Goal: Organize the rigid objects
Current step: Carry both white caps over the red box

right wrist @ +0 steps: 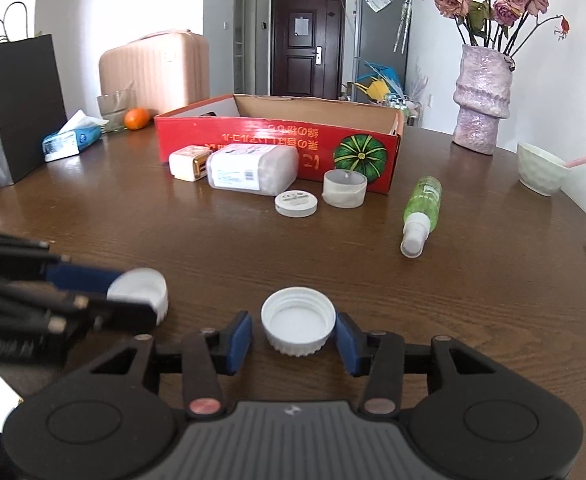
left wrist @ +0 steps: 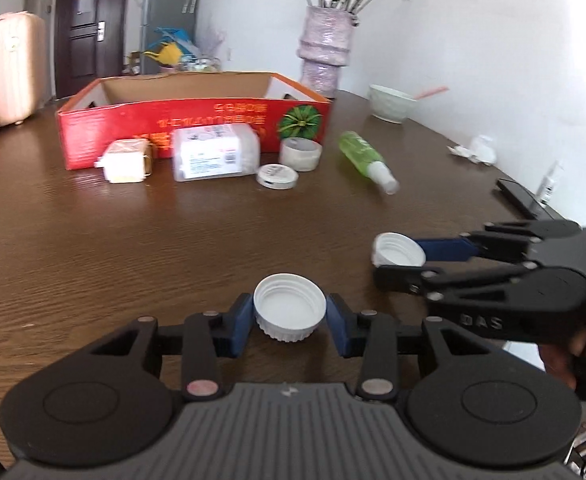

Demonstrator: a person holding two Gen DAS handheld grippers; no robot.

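Gripping one white cap each, both jaws closed; bare table ahead.

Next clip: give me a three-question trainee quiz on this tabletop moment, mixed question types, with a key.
1. True or false: the green spray bottle stands upright.
2. Multiple choice: what sits between the fingers of each gripper? A) a white screw cap B) an orange C) a charger
3. Fill in: the red cardboard box holds ____ of the small items in front of it.

Key
1. False; it lies on its side on the table.
2. A; the left gripper brackets one white cap, the right gripper another white cap, openings up.
3. None; the charger, plastic case, round tin and tub are outside.
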